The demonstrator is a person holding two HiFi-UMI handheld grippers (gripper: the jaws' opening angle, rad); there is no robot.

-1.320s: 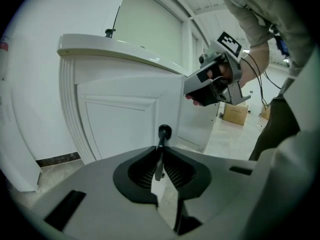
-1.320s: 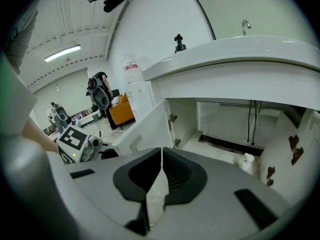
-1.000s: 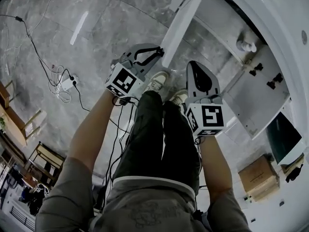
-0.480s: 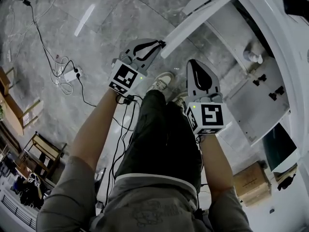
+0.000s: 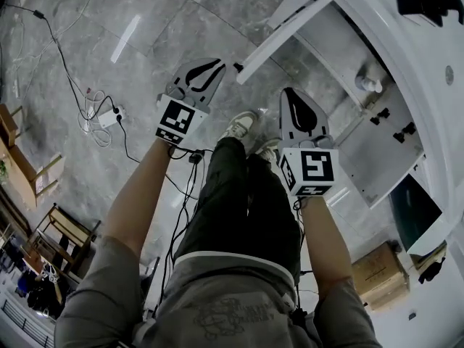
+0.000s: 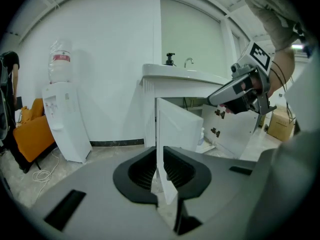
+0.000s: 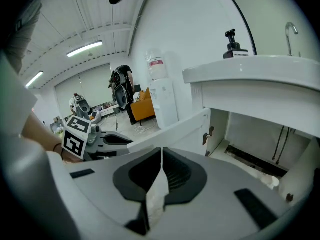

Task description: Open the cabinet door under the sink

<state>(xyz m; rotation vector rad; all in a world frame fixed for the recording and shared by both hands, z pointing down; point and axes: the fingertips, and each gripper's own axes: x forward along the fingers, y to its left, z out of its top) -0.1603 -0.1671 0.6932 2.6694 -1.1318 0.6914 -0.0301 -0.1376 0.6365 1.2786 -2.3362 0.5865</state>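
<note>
The white cabinet under the sink [image 5: 428,71] stands with both doors swung out. Its left door [image 5: 286,31] juts toward me, and the right door [image 5: 377,158] shows its black hinges. My left gripper [image 5: 217,65] hovers just left of the left door's free edge, shut with nothing in it. In the left gripper view that door [image 6: 180,126] stands some way ahead of the left gripper [image 6: 159,159]. My right gripper [image 5: 293,96] hangs before the open cabinet, shut and empty. The right gripper view looks past the right gripper [image 7: 161,159] to the left door [image 7: 175,126] and the cabinet interior [image 7: 260,144].
A white water dispenser [image 6: 65,119] stands left of the cabinet. A power strip with cables [image 5: 109,114] lies on the grey floor at left. A cardboard box [image 5: 380,267] sits at lower right. Inside the cabinet is a small white object [image 5: 368,84]. My shoes [image 5: 239,125] are below the grippers.
The left gripper has rolled flatter and risen, and its tip now sits slightly off the left door's free edge. The right gripper has lifted a little.
</note>
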